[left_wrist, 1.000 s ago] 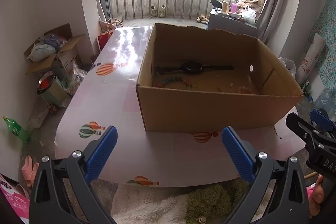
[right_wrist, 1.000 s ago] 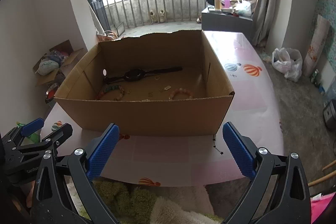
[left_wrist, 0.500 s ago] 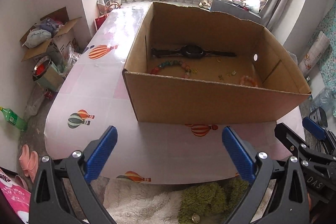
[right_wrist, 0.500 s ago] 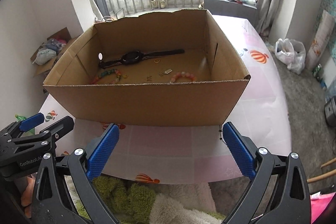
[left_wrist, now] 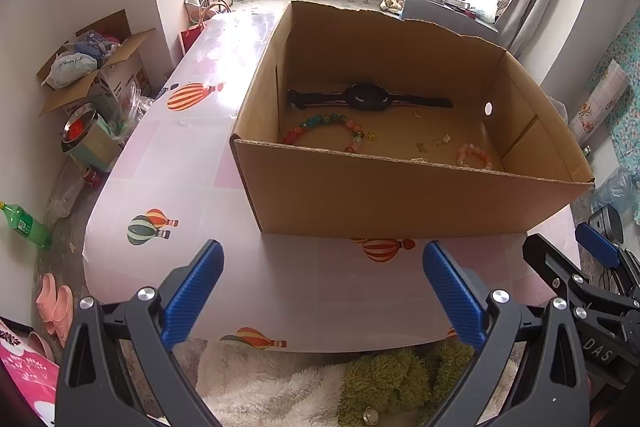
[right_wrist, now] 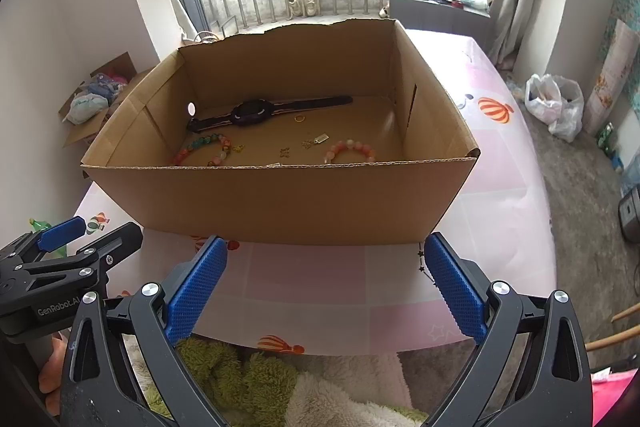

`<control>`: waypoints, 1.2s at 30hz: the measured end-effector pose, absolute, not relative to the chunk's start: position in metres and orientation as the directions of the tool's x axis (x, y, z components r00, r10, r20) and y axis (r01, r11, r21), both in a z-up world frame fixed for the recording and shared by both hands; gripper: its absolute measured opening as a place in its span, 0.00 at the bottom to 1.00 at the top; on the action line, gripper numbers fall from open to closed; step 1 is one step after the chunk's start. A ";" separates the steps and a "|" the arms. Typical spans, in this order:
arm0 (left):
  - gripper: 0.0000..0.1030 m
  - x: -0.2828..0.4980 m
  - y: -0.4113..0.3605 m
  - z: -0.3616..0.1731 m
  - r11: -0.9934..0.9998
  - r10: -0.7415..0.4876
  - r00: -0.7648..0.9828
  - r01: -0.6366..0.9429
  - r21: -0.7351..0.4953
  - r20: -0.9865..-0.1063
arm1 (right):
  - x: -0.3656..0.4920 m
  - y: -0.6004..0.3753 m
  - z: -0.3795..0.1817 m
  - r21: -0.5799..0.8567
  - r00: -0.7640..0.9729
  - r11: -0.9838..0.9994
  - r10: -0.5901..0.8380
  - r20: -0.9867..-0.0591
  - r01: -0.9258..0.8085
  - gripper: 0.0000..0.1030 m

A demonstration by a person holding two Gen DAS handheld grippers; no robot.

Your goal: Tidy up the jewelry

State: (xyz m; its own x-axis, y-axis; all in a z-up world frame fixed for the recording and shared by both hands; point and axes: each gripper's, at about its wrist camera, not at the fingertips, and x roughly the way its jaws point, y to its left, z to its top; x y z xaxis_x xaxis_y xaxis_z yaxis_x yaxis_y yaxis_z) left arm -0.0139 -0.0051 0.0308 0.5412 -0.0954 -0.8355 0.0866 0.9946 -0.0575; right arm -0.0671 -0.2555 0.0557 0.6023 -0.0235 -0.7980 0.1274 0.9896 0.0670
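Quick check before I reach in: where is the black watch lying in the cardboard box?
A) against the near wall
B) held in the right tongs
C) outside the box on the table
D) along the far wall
D: the black watch lies stretched out by the far wall of the cardboard box, behind both bead bracelets.

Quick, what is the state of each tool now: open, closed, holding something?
Left tool: open, holding nothing, above the table edge.
Right tool: open, holding nothing.

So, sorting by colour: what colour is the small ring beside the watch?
Yellow ring, clearest in the right wrist view.
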 end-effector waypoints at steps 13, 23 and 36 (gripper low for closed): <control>0.95 -0.017 -0.006 0.030 0.994 -0.100 0.542 0.087 -0.063 -0.834 | -0.070 -0.254 0.057 0.070 0.605 0.989 -0.024 -0.796 0.131 0.92; 0.95 -0.016 -0.005 0.030 0.994 -0.103 0.538 0.087 -0.066 -0.837 | -0.070 -0.251 0.060 0.067 0.608 0.989 -0.025 -0.794 0.129 0.92; 0.95 -0.016 -0.008 0.028 0.993 -0.104 0.529 0.096 -0.063 -0.842 | -0.069 -0.249 0.057 0.068 0.600 0.989 -0.023 -0.800 0.128 0.92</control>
